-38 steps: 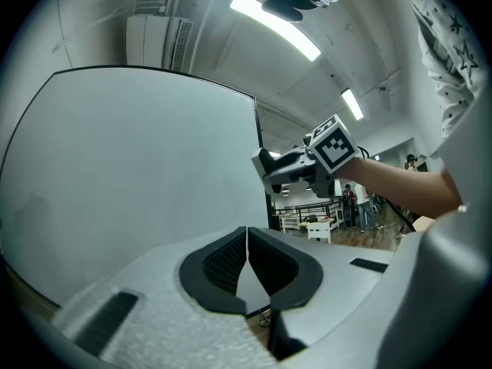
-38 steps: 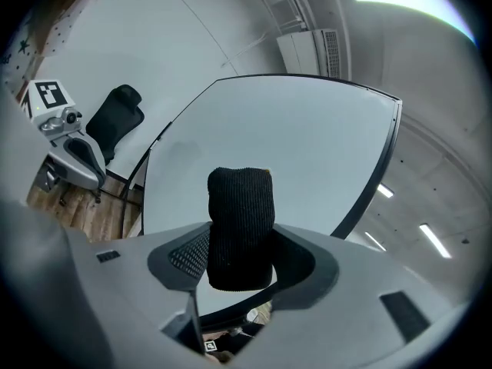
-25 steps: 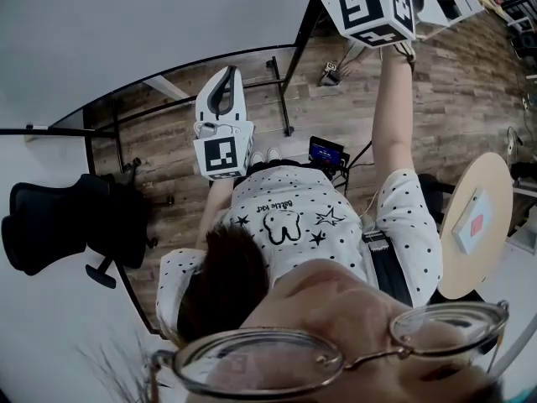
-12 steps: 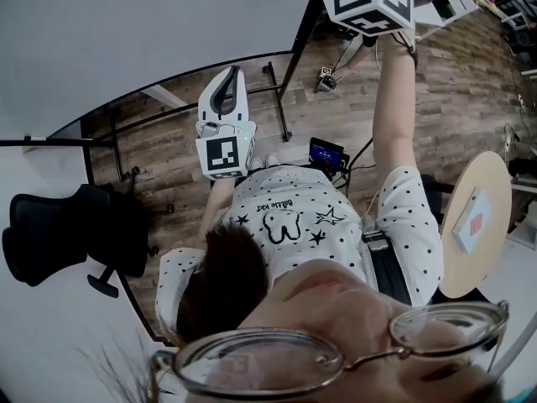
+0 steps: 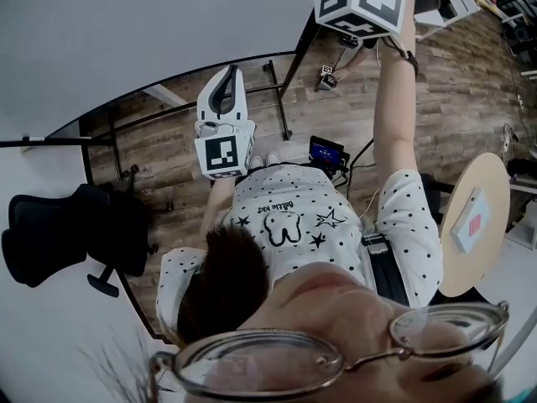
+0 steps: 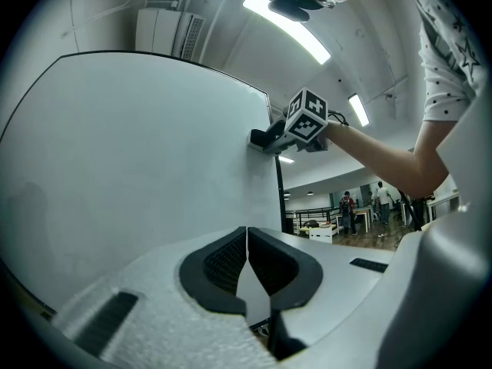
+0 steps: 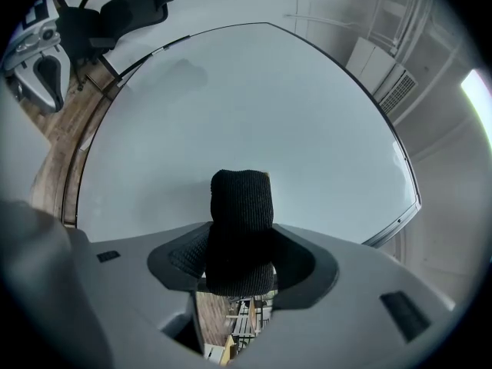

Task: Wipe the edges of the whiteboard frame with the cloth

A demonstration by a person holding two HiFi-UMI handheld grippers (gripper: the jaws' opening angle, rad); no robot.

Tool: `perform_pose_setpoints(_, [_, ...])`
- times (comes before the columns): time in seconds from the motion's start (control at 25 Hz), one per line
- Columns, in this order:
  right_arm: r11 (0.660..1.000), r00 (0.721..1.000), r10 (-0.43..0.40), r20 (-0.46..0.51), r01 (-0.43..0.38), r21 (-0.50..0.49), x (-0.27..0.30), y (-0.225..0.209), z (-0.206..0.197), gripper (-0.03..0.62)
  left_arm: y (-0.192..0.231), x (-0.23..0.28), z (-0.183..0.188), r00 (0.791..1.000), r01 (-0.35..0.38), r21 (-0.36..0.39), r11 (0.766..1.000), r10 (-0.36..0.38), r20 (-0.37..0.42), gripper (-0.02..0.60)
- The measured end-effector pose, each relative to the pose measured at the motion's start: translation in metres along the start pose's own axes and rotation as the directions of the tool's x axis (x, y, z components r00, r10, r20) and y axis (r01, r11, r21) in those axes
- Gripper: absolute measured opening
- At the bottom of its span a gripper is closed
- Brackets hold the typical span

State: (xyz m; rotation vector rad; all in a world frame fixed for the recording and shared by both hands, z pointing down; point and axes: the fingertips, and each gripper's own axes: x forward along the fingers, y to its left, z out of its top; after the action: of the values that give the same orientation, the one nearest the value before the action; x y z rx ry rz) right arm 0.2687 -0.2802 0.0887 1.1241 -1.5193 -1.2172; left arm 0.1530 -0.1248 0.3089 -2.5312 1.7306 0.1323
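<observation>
Whiteboard [image 7: 254, 121] ahead; cloth [image 7: 240, 233] pinched in right tool [image 7: 240, 266]; left tool [image 6: 247, 266] closed.

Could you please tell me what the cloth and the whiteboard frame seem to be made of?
The cloth looks like matte black knitted fabric, judging by its fine ribbed texture. The whiteboard frame is a thin dark strip, perhaps metal or plastic; it shows too small to tell.

Fisheye bends every edge; strip lights [image 6: 286, 28] glare at 12 o'clock, head view's dim, glasses [image 5: 252, 363] blurry at 6.
</observation>
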Motion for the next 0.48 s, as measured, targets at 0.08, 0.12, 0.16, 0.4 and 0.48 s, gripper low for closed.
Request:
perform_pose_setpoints(0.08, [1.000,1.000,-0.001,0.005,0.001,0.003,-0.0016,-0.0011,-0.0002,0.229,0.0014,-0.0007,0.0005,1.000,0.000,0.001,1.000,0.000,0.000,0.020])
perform_pose_setpoints(0.12, [1.000,1.000,-0.001,0.007,0.001,0.004,-0.0019,-0.0017,0.0000,0.229,0.0023,-0.0008,0.0010,1.000,0.001,0.001,1.000,-0.001,0.000,0.020])
perform_pose_setpoints(0.16, [1.000,1.000,-0.001,0.007,0.001,0.004,-0.0018,-0.0022,0.0003,0.229,0.0032,-0.0007,0.0016,1.000,0.002,0.002,1.000,-0.002,0.000,0.020])
perform_pose_setpoints(0.4, [1.000,1.000,-0.004,0.013,0.004,0.007,-0.0006,-0.0010,0.0007,0.229,0.0051,0.0014,0.0026,1.000,0.011,0.000,1.000,-0.011,0.001,0.020])
perform_pose_setpoints(0.48, [1.000,1.000,-0.006,0.013,0.005,0.011,0.0001,-0.0003,0.0003,0.229,0.0046,0.0021,0.0021,1.000,0.015,-0.001,1.000,-0.015,0.002,0.020])
